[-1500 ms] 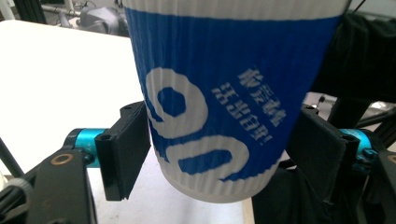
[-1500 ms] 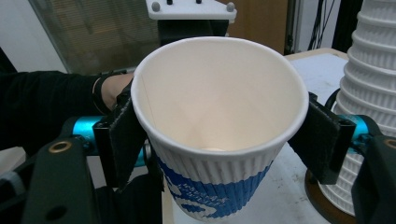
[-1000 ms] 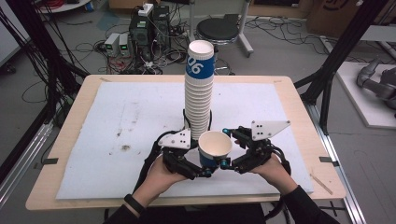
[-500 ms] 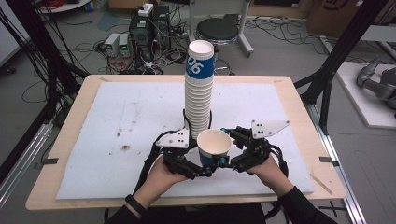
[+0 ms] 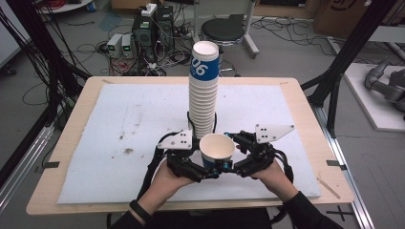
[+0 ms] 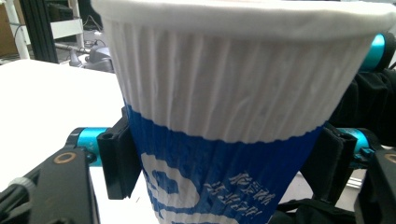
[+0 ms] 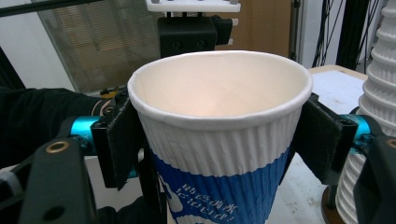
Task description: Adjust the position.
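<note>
Holding one paper cup [image 5: 217,151] upright between them, both grippers sit just in front of the tall cup stack [image 5: 204,90]. Left of the cup, the left gripper [image 5: 203,172] clasps its blue lower part. Right of it, the right gripper [image 5: 228,168] has just been closing around the cup, and its pads look pressed to the sides. Compared with earlier, the cup has barely shifted. It is empty inside.
</note>
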`<state>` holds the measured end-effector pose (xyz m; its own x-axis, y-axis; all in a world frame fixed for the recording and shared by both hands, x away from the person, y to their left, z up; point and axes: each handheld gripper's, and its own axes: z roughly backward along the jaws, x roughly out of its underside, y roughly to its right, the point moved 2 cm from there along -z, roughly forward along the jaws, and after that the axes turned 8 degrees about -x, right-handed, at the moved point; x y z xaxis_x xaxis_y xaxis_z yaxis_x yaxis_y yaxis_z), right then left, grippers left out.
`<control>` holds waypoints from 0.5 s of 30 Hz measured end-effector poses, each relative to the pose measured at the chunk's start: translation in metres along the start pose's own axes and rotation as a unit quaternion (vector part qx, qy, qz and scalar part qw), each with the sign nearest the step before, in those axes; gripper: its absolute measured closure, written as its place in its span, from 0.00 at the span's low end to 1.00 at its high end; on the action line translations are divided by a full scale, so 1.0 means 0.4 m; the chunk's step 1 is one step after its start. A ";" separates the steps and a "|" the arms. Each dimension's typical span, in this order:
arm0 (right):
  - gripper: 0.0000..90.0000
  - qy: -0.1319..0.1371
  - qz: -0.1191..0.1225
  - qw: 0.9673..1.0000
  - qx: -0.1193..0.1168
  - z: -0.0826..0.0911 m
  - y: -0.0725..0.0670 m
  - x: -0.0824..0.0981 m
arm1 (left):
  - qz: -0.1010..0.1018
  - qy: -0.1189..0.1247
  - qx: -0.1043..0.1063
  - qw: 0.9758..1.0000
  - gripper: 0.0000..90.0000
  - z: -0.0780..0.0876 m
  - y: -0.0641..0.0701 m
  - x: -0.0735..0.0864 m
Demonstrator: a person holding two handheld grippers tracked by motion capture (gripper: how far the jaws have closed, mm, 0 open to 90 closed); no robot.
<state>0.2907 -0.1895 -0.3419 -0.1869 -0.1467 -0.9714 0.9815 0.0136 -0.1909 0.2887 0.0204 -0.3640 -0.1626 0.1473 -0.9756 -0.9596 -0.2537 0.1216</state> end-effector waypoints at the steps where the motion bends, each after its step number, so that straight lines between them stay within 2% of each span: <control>1: 0.27 0.000 0.000 1.000 -0.001 0.000 0.000 0.000 | 0.000 0.002 0.001 1.000 0.29 0.000 0.000 0.000; 8: 0.22 0.003 -0.006 1.000 -0.004 0.002 0.000 0.003 | 0.002 0.005 0.007 1.000 0.29 0.001 -0.002 -0.001; 12: 0.21 -0.005 -0.010 1.000 -0.006 0.002 -0.001 0.004 | 0.002 0.007 0.004 1.000 0.29 0.007 -0.005 -0.003; 15: 0.21 -0.001 -0.009 1.000 -0.003 0.007 0.000 0.002 | 0.004 0.010 0.001 1.000 0.29 0.012 -0.008 -0.004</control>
<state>0.2906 -0.1924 -0.3424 -0.2044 -0.1485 -0.9676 0.9777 0.0178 -0.2093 0.2909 0.0256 -0.3620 -0.1663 0.1259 -0.9780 -0.9585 -0.2537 0.1304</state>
